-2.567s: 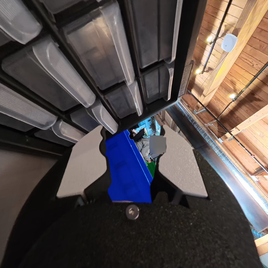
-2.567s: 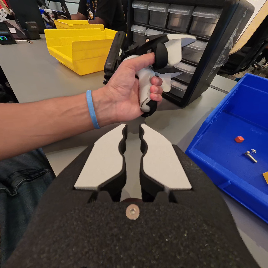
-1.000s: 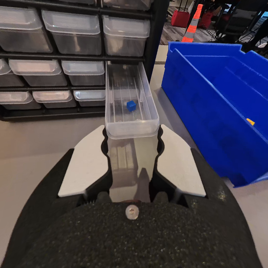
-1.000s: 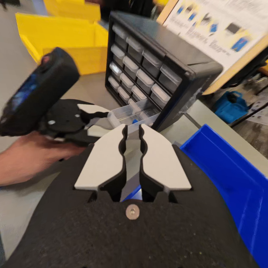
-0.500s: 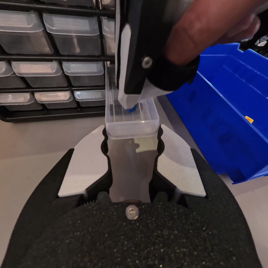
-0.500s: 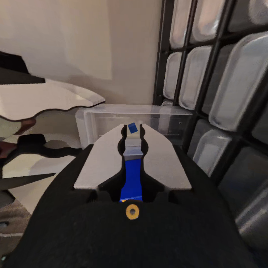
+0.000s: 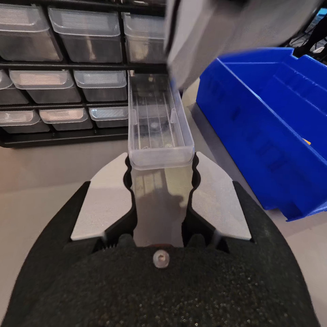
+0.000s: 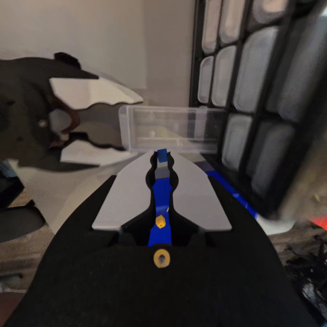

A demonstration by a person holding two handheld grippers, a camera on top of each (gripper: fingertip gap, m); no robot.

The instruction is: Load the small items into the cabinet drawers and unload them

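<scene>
A pale grey table point(image 7: 53, 173) filled the lower part of the left wrist view, its smooth top throwing back soft reflections of the light. Past its far right corner lay a dim floor point(image 7: 311, 30) with dark cables point(image 7: 299, 41) trailing across it. Everything there was blurred and hard to make out.

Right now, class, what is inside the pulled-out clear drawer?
The clear drawer shows nothing but its own ribbed floor. The blue cube is pinched in the right gripper, outside it. The drawer's rear end stays hidden inside the cabinet.
</scene>
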